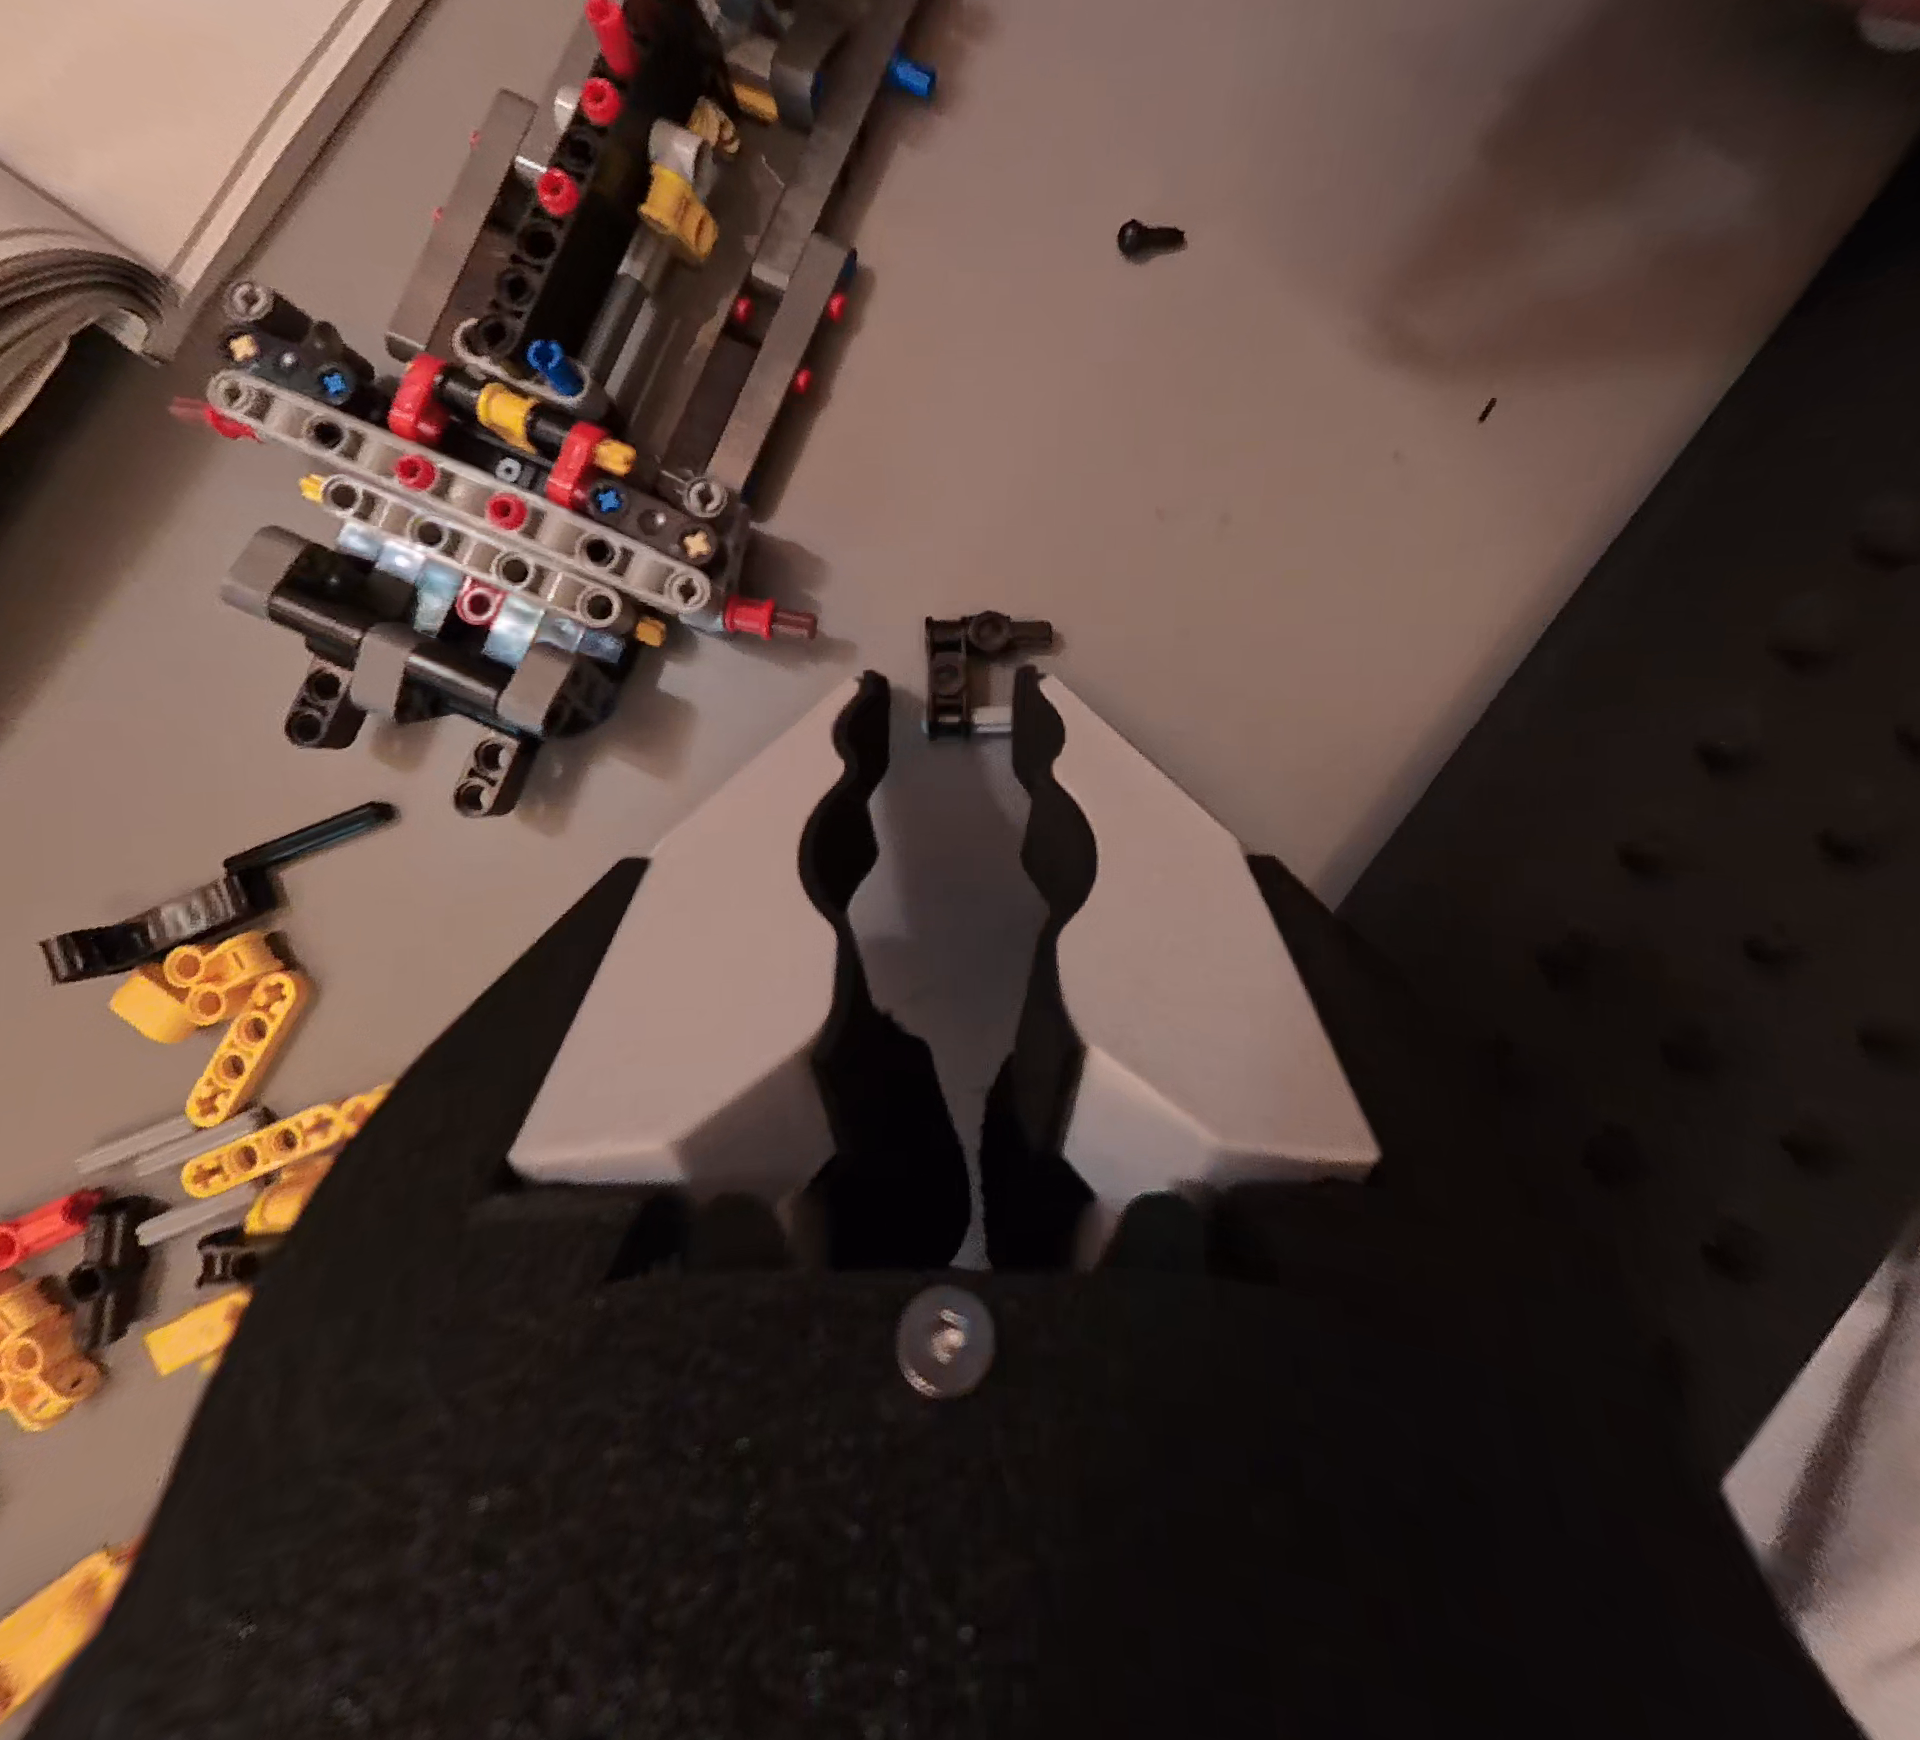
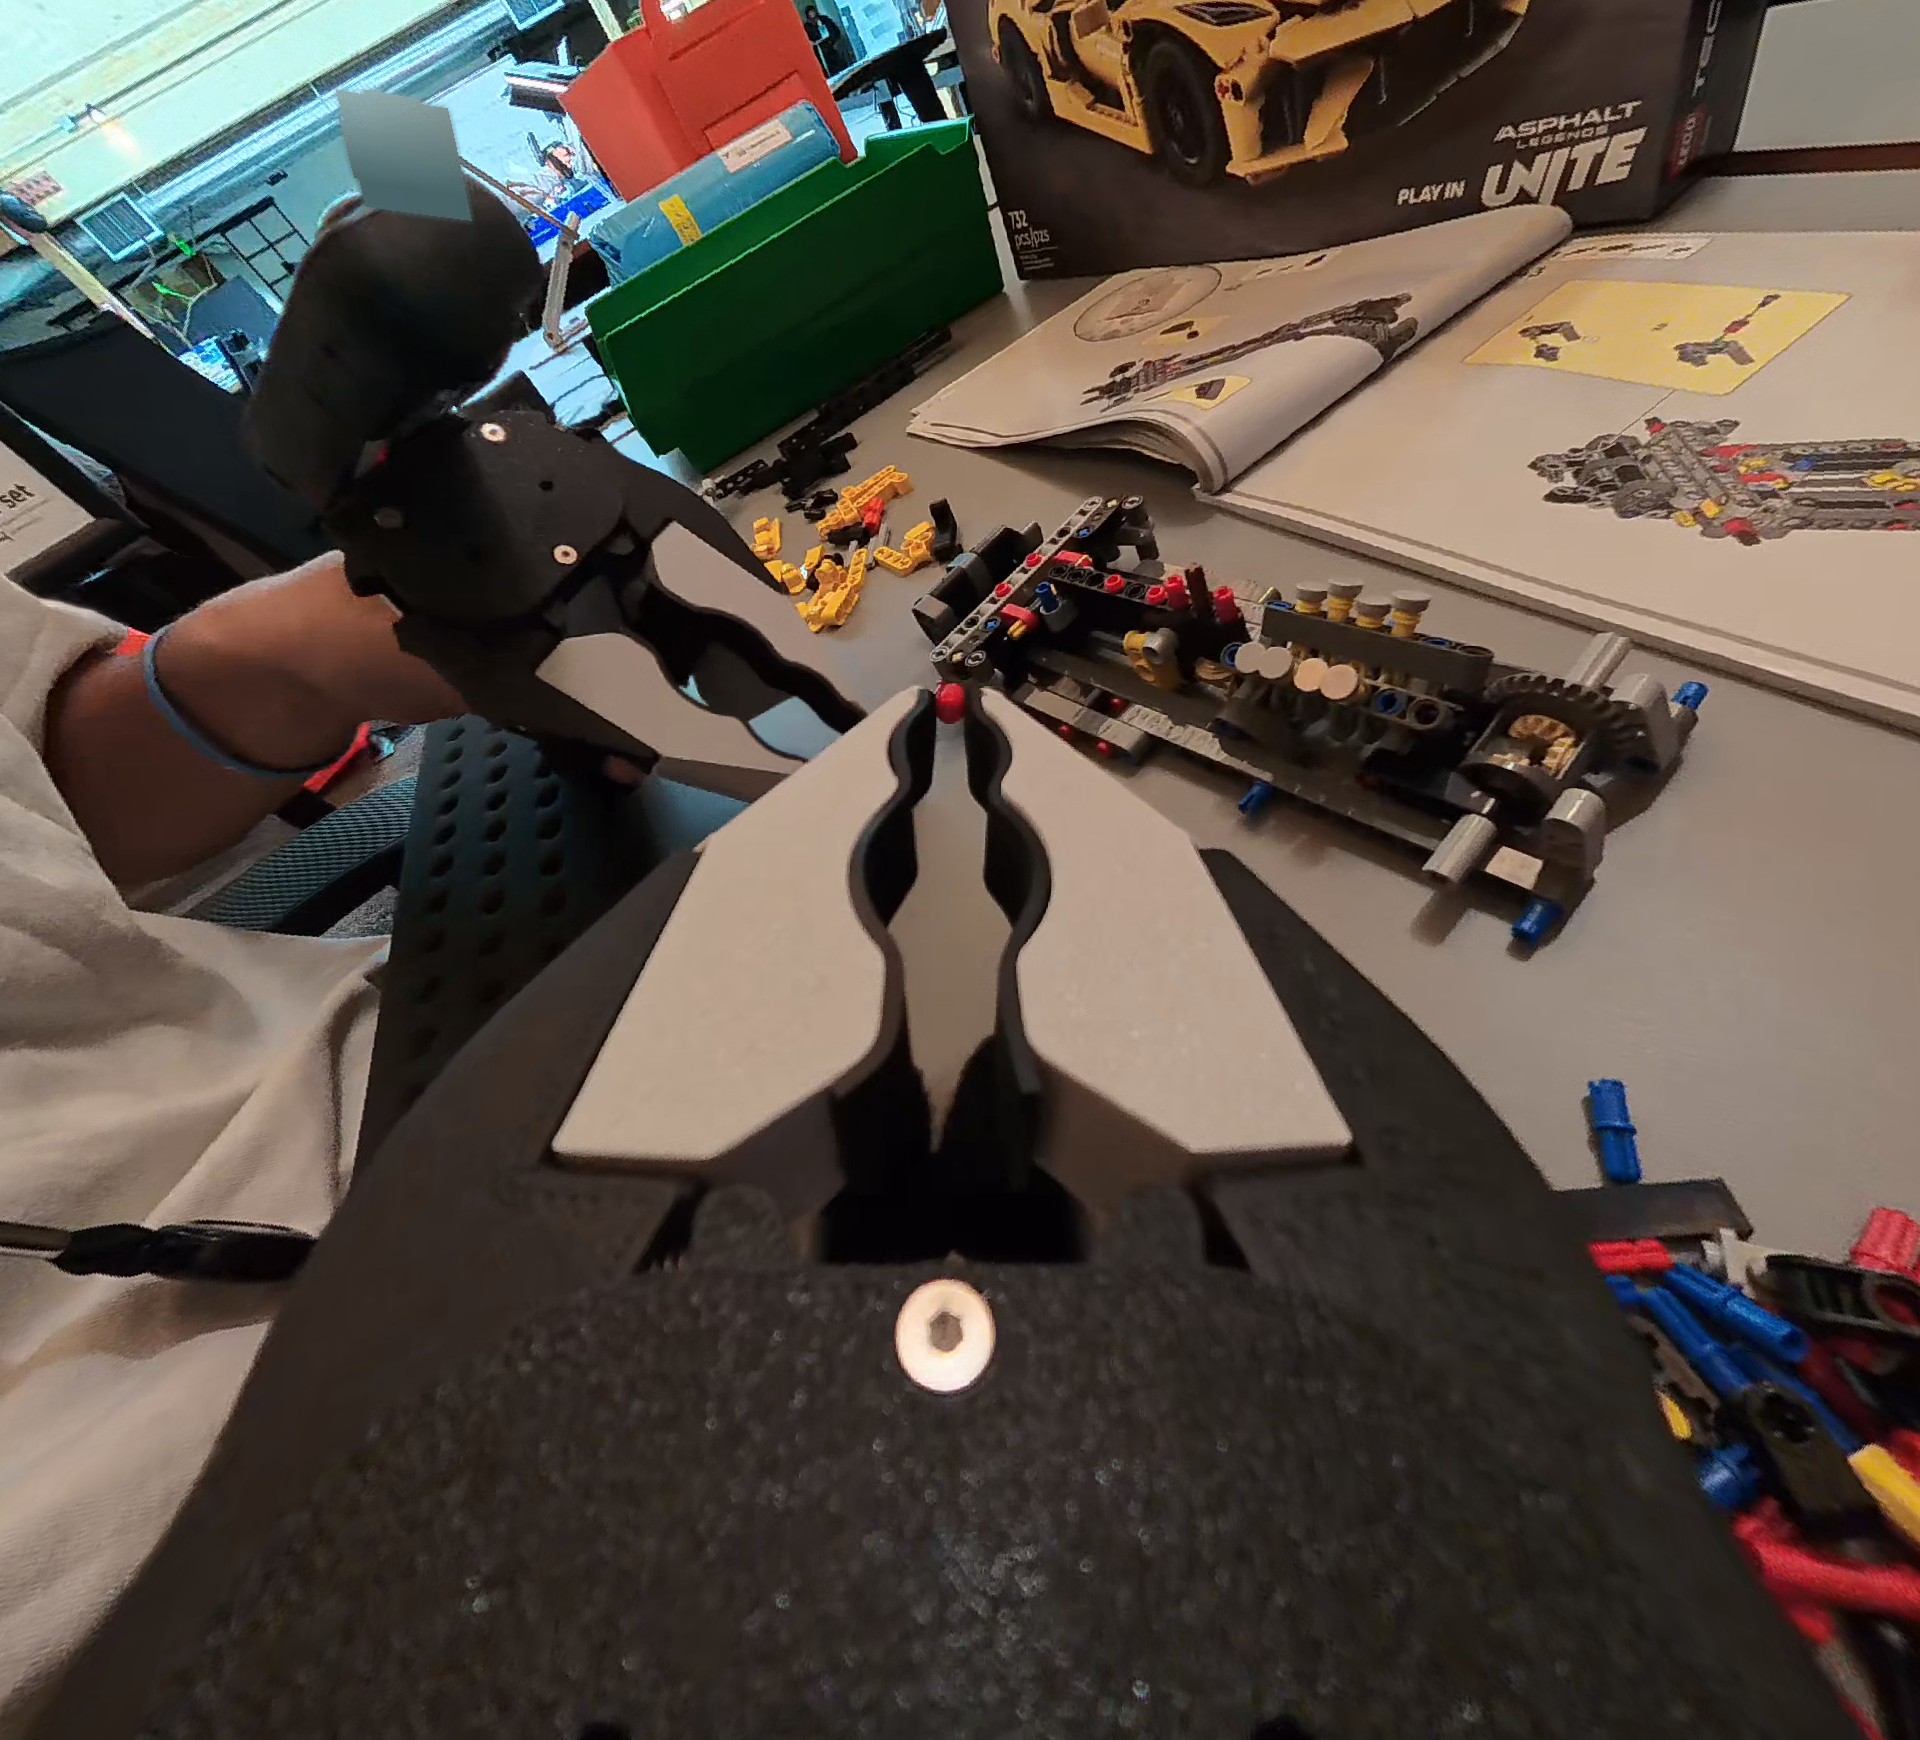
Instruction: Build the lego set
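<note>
While right claw (image 2: 948, 703) pinches red pin (image 2: 948, 701) — left claw (image 1: 951, 688) open by blk connector (image 1: 961, 667)

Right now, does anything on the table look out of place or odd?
Only slightly: a small black pin lies alone on the bare grey table, apart from the chassis and the part piles.

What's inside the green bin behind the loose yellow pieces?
In the green bin there is a blue wrapped bundle sticking out, with a red carrier standing behind it. The bin's front wall hides anything lower down.
</note>
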Motion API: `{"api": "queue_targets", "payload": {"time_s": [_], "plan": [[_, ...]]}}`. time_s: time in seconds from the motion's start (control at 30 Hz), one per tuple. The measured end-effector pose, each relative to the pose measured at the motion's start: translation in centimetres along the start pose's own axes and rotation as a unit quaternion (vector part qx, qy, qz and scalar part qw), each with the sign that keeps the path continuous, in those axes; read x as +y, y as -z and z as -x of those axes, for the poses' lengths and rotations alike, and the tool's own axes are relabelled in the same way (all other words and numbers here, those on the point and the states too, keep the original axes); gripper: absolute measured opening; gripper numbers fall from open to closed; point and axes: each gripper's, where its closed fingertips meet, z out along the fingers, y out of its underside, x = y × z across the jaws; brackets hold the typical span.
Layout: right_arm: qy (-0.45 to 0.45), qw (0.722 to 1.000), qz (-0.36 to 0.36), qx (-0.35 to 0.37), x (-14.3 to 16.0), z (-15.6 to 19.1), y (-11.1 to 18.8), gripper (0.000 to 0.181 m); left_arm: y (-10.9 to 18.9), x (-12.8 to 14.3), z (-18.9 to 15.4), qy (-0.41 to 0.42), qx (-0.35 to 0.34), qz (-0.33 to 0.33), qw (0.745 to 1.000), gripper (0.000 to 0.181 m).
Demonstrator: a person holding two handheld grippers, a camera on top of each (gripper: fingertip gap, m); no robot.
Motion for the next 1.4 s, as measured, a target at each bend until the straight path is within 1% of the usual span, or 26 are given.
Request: {"api": "queue_targets", "payload": {"time_s": [0.1,0.2,0.3,0.37,0.43,0.47,0.53,0.6,0.63,0.67,0.7,0.73,0.8,0.93,0.97,1.03,1.1,1.17,1.2,1.27,1.33,1.4], "plan": [[-0.003,1.000,0.000,-0.003,0.0,0.0,0.0,0.004,0.8,0.2,0.1,0.016,0.011,-0.011,1.000,0.023],[-0.004,1.000,0.004,-0.004,0.1,0.1,-0.1,0.004,0.8,0.1,-0.7,0.031,0.049,-0.027,0.998,0.022],[-0.004,1.000,0.006,-0.004,0.2,0.1,-0.2,0.004,0.7,0.0,-2.6,0.052,0.104,-0.026,0.993,0.020],[-0.006,1.000,0.005,-0.003,0.2,0.0,-0.1,0.004,1.2,-0.3,-4.3,0.077,0.150,-0.026,0.985,0.018],[-0.008,1.000,0.002,-0.004,0.1,0.0,0.0,0.004,2.1,-1.1,-6.4,0.068,0.200,-0.045,0.976,0.019],[-0.010,1.000,0.001,-0.005,0.1,0.0,0.0,0.004,2.3,-1.5,-6.9,0.048,0.204,-0.057,0.976,0.020],[-0.011,1.000,0.000,-0.007,0.1,0.1,0.0,0.004,2.5,-1.9,-5.9,-0.029,0.166,-0.083,0.982,0.021],[-0.012,1.000,0.002,-0.008,0.2,0.1,0.0,0.004,2.2,-1.8,-3.1,-0.123,0.096,-0.094,0.983,0.024],[-0.011,1.000,0.003,-0.009,0.2,0.1,0.0,0.004,1.8,-1.3,-1.5,-0.154,0.066,-0.078,0.983,0.023],[-0.011,1.000,0.003,-0.008,0.2,0.1,-0.1,0.004,1.3,-0.6,-0.4,-0.164,0.059,-0.051,0.983,0.024],[-0.011,1.000,0.005,-0.008,0.2,0.1,-0.1,0.004,0.9,-0.1,0.0,-0.157,0.075,-0.031,0.984,0.027],[-0.011,1.000,0.005,-0.008,0.3,0.1,-0.1,0.004,0.7,0.1,-0.4,-0.143,0.102,-0.027,0.984,0.029],[-0.012,1.000,0.005,-0.006,0.3,0.0,0.0,0.004,0.5,-0.1,-1.7,-0.129,0.144,-0.037,0.980,0.029],[-0.016,1.000,0.007,-0.006,0.3,-0.1,-0.1,0.004,-0.1,-0.2,-3.6,-0.142,0.156,-0.042,0.977,0.026],[-0.016,1.000,0.007,-0.006,0.4,-0.1,-0.1,0.004,0.0,-0.1,-4.3,-0.133,0.169,-0.039,0.976,0.020],[-0.016,1.000,0.008,-0.007,0.4,-0.1,-0.1,0.004,0.5,0.0,-5.6,-0.115,0.198,-0.035,0.973,0.019],[-0.017,1.000,0.008,-0.009,0.4,0.0,-0.1,0.004,0.7,-0.2,-5.5,-0.129,0.182,-0.048,0.974,0.023],[-0.018,1.000,0.010,-0.011,0.5,0.1,-0.2,0.004,0.8,-0.8,-4.9,-0.164,0.159,-0.068,0.971,0.030],[-0.018,1.000,0.011,-0.012,0.5,0.1,-0.2,0.004,0.9,-1.0,-4.9,-0.186,0.158,-0.078,0.967,0.030],[-0.017,1.000,0.012,-0.011,0.5,0.1,-0.2,0.004,0.9,-1.0,-5.5,-0.217,0.169,-0.072,0.959,0.031],[-0.018,1.000,0.011,-0.009,0.5,0.0,-0.1,0.004,0.6,-1.3,-5.8,-0.201,0.171,-0.054,0.963,0.030],[-0.019,1.000,0.008,-0.009,0.4,0.0,0.0,0.004,0.2,-1.5,-5.3,-0.185,0.158,-0.047,0.969,0.031]]}}
